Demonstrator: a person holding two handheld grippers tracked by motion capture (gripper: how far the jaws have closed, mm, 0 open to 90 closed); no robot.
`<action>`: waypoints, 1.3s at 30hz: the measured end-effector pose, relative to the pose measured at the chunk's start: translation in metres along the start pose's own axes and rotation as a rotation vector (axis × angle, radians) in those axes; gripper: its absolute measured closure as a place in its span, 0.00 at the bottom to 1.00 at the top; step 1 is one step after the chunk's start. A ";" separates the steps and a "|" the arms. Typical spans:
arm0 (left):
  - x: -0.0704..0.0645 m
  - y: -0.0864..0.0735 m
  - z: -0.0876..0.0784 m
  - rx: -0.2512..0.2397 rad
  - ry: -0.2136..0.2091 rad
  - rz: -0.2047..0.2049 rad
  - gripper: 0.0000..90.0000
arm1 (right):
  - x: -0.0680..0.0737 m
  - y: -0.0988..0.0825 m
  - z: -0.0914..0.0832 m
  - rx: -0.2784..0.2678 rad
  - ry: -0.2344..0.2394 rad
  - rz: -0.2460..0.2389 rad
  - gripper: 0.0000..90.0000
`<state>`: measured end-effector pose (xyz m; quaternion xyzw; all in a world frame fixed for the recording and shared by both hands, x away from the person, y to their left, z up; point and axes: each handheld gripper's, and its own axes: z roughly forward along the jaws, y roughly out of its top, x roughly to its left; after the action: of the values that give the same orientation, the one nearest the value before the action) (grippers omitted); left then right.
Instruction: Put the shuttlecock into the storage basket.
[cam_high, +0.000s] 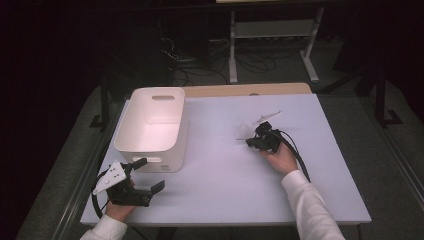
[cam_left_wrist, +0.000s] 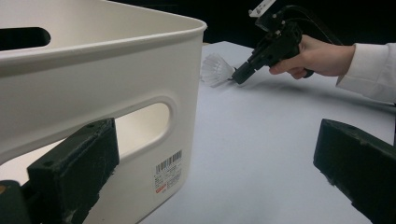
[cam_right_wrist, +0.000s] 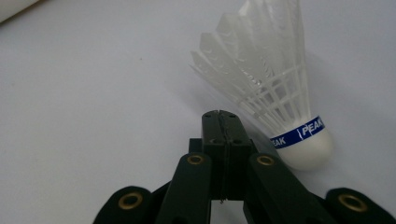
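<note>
A white feather shuttlecock (cam_right_wrist: 275, 88) with a blue band lies on its side on the pale table. In the high view the shuttlecock (cam_high: 245, 131) is right of centre. My right gripper (cam_right_wrist: 222, 126) is shut, its jaws pressed flat together with nothing seen between them, and its tip rests just beside the cork end. From the left gripper view, the right gripper (cam_left_wrist: 237, 76) points at the shuttlecock (cam_left_wrist: 215, 69). My left gripper (cam_high: 150, 174) stands open at the table's front left, close to the near wall of a white bin (cam_high: 150, 125).
The white plastic bin (cam_left_wrist: 93, 70) has handle slots and a barcode label (cam_left_wrist: 169, 171) on its near wall. The table (cam_high: 225, 185) ends close in front of the left hand. Beyond the far edge are a metal frame (cam_high: 272, 30) and cables on the dark floor.
</note>
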<state>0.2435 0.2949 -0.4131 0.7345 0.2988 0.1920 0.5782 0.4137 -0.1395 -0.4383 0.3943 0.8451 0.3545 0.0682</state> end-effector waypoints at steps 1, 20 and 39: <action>0.000 0.000 0.000 0.001 0.000 0.000 0.00 | -0.001 0.000 0.000 -0.005 -0.002 -0.001 0.98; -0.001 0.000 0.001 -0.004 0.001 -0.012 0.00 | -0.008 -0.003 -0.028 -0.035 -0.017 0.005 0.93; 0.000 0.000 0.002 -0.005 0.000 -0.004 0.00 | -0.023 0.011 -0.067 -0.028 -0.064 0.001 0.46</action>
<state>0.2444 0.2933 -0.4135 0.7325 0.3000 0.1917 0.5802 0.4098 -0.1878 -0.3852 0.4051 0.8372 0.3535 0.1003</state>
